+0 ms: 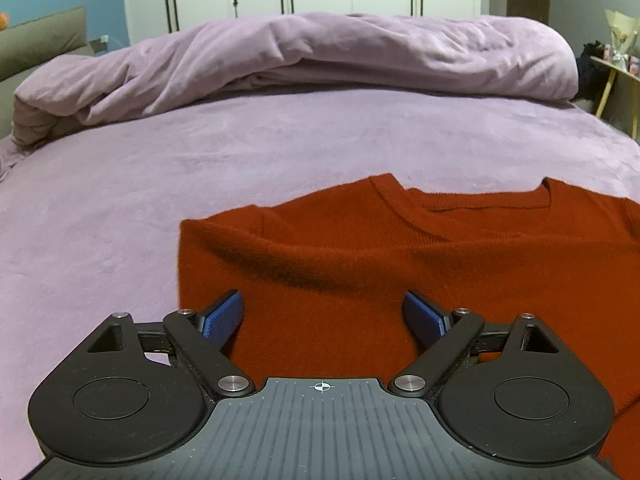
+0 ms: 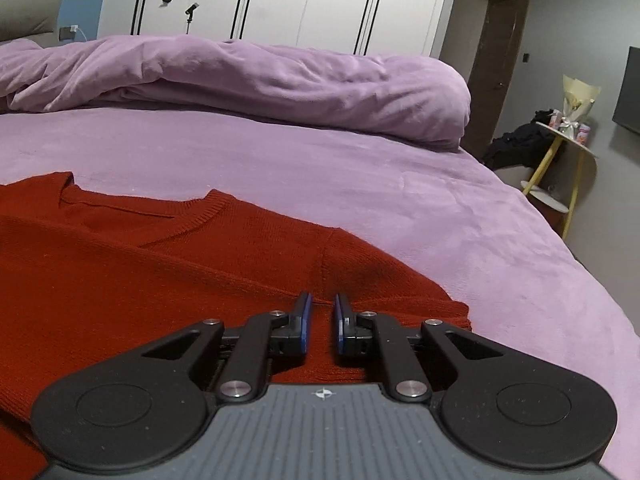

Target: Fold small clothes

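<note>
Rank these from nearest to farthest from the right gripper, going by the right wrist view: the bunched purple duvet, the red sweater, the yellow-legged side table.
1. red sweater, directly under the right gripper
2. purple duvet, ahead across the bed
3. yellow-legged side table, off the bed, far right

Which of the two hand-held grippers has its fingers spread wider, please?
The left hand-held gripper: its fingers stand far apart over the sweater, while the right one's leave a narrow gap.

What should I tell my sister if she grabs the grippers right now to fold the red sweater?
Left gripper: open wide, over the sweater's left side, holding nothing.
Right gripper: narrowed to a small gap over the sweater's right edge; whether it pinches fabric, I cannot tell.
Red sweater: lying spread on the purple bed sheet, neckline away from you.
Done: its left side looks already folded in.
Left: the remaining folds.
</note>
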`<state>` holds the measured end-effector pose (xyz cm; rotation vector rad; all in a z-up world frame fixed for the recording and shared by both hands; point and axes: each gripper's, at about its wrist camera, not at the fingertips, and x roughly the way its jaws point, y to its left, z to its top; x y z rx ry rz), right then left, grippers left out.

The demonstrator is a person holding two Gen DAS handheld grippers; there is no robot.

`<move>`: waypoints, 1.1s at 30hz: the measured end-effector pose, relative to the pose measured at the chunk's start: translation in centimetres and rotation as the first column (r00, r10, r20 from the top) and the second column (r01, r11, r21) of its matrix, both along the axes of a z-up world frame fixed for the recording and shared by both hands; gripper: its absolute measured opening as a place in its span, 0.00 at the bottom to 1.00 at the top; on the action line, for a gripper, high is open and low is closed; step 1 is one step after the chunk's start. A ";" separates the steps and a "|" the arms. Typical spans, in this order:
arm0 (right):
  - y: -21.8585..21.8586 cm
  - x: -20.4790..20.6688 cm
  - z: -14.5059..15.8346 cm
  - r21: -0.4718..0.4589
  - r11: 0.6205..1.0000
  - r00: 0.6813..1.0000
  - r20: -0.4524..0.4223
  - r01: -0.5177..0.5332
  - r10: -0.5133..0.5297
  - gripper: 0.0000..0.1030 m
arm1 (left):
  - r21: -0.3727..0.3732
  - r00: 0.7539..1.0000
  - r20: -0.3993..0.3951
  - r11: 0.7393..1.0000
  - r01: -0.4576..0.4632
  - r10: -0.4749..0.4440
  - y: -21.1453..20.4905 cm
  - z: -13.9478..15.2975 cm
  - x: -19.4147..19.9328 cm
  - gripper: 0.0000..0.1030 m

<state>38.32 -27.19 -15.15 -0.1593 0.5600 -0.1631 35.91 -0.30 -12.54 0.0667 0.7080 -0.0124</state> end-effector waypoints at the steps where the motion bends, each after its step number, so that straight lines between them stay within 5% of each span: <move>1: 0.2 0.0 0.2 -0.005 1.000 1.000 -0.002 -0.004 0.004 0.10 | 0.000 1.000 -0.006 1.000 0.000 0.000 0.1 0.4 -0.6 0.87; 5: 0.3 -4.4 2.0 0.109 0.993 0.998 0.026 -0.053 0.050 0.13 | -0.016 1.000 -0.027 1.000 0.009 -0.009 1.2 0.6 -2.8 0.86; 8: 0.1 -6.4 0.2 0.082 0.996 0.998 -0.040 -0.042 0.045 0.13 | -0.026 0.998 -0.060 0.999 0.019 -0.021 1.9 0.7 -3.8 0.87; 11: -0.1 -7.0 1.5 0.102 0.995 0.998 -0.062 -0.020 0.026 0.14 | -0.021 0.991 -0.133 0.999 0.028 -0.031 2.8 2.0 -5.4 0.84; 14: 0.0 -9.5 3.3 0.147 0.989 0.996 -0.087 0.010 0.003 0.28 | -0.020 0.986 -0.152 0.997 0.071 -0.074 4.3 2.9 -9.2 0.84; 17: -1.0 -15.3 3.8 0.244 0.970 0.996 -0.081 -0.011 0.031 0.51 | -0.073 0.973 -0.186 0.990 0.122 -0.134 6.8 3.4 -14.8 0.84; 24: -5.4 -30.3 3.6 0.348 0.932 0.978 -0.207 0.101 -0.028 0.56 | -0.216 0.944 -0.322 0.976 0.005 -0.076 12.7 2.7 -26.3 0.81; 29: -7.1 -35.2 3.4 0.502 0.856 0.974 -0.227 0.121 -0.005 0.52 | -0.343 0.930 -0.363 0.937 -0.073 -0.060 14.3 1.7 -28.5 0.70; 33: -8.4 -34.2 2.3 0.680 0.716 0.963 -0.265 0.154 0.045 0.31 | -0.433 0.916 -0.400 0.888 -0.152 -0.038 15.6 1.8 -28.5 0.53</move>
